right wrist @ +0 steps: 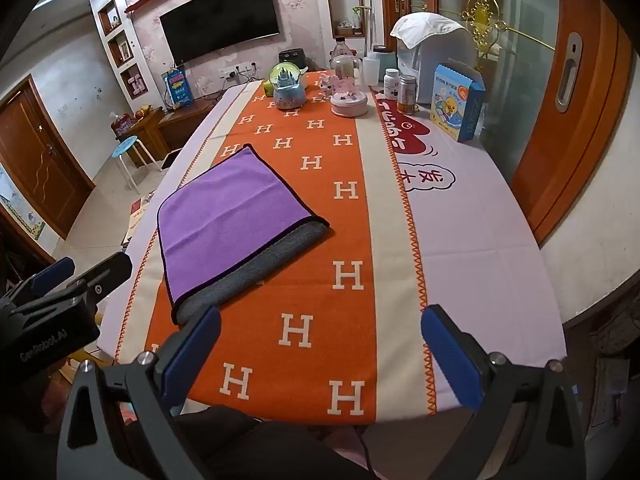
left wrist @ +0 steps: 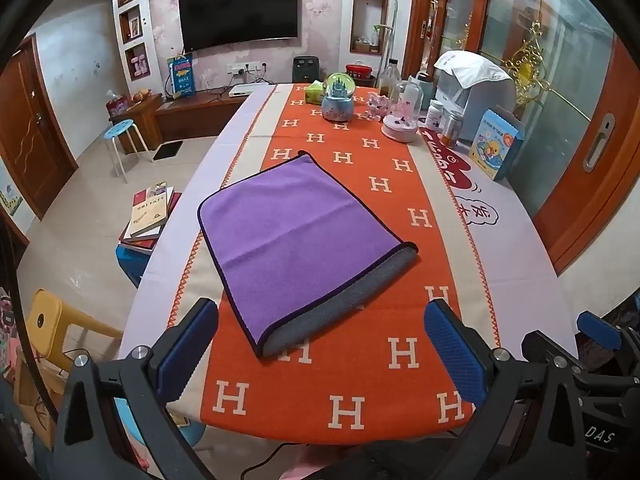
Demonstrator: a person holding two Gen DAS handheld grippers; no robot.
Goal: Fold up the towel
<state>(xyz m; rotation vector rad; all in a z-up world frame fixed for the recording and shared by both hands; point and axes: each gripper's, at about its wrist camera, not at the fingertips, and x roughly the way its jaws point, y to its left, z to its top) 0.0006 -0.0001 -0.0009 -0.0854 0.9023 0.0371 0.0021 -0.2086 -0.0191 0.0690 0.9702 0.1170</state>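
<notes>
A purple towel with a dark edge lies folded flat on the orange runner of the table, its grey underside showing along the near edge. It also shows in the right wrist view. My left gripper is open and empty, just short of the towel's near edge. My right gripper is open and empty, to the right of the towel's near corner. The left gripper shows at the left of the right wrist view. The right gripper shows at the right edge of the left wrist view.
At the table's far end stand a snow globe, a pink music box, bottles, a white appliance and a blue box. Books and stools stand left of the table.
</notes>
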